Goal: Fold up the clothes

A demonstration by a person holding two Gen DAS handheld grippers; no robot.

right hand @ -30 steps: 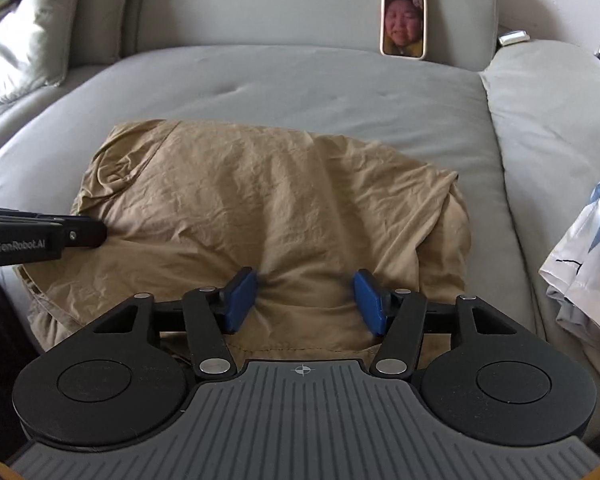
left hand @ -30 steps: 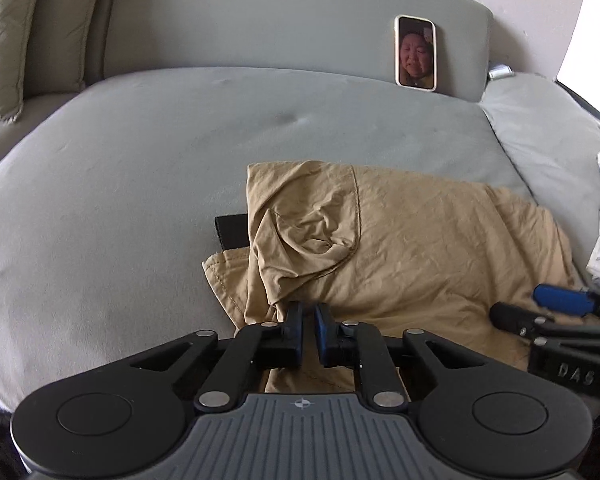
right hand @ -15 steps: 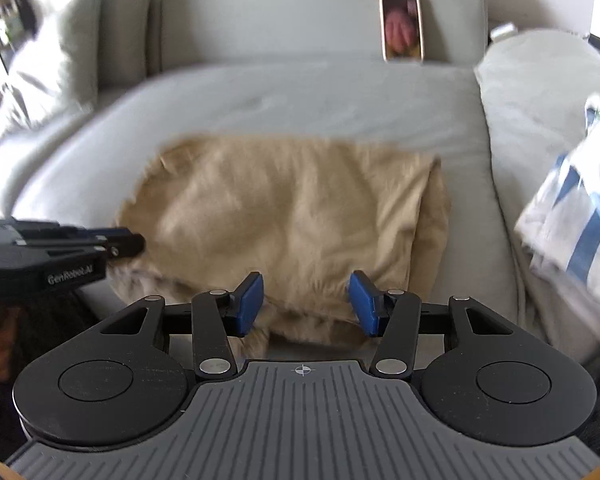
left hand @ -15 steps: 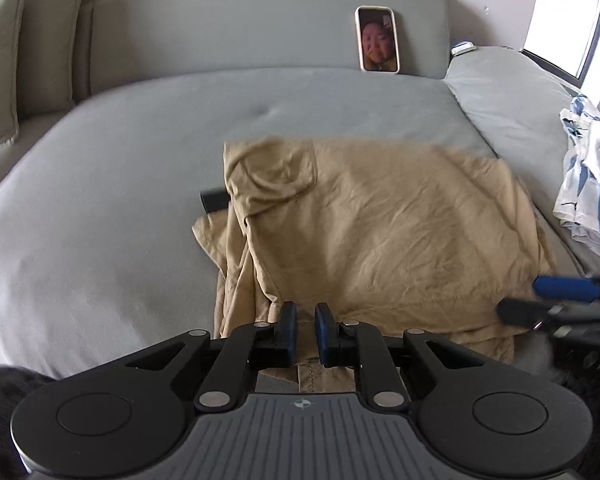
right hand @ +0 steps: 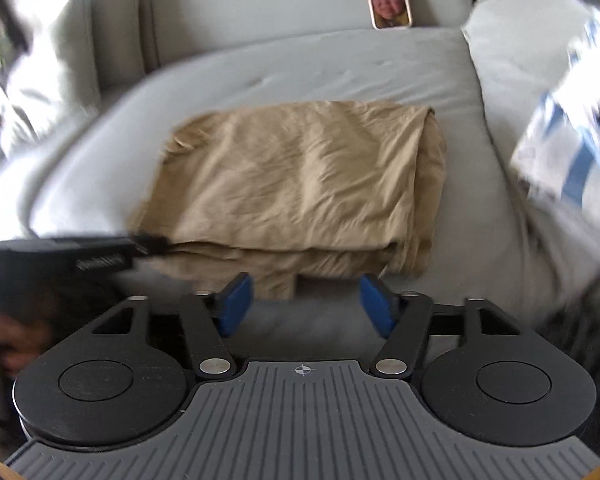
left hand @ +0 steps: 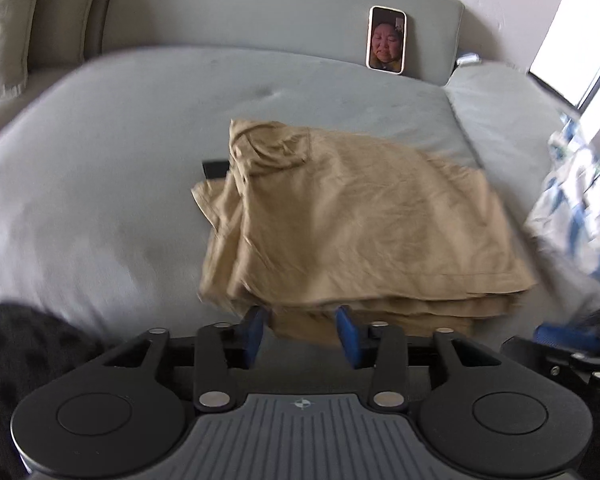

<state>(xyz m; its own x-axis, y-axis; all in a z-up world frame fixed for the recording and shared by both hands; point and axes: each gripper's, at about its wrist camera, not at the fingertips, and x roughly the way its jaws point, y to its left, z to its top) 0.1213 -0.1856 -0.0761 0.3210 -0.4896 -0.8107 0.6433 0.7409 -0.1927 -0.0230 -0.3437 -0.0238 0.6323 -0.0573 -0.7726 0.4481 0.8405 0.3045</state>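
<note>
The left hand-held gripper stands wide, its blue pads either side of the near edge of the tan garment and gripping nothing. The right hand-held gripper is likewise spread wide and empty, just short of the same near edge, where a small flap of cloth hangs out between its pads. The garment lies folded in several layers on the near middle of the grey sofa seat, its stacked edges facing both grippers.

The step in hand looks like a release after a fold, with tidying or one more fold to follow. To do it well, both grippers should draw straight back and slightly up so the pads do not snag the layered edge. The far left corner is bunched and wants smoothing, and a small dark object pokes out from under it. A blue and white cloth sits on the right, near enough to catch on a wide swing. A phone leans against the far backrest.
</note>
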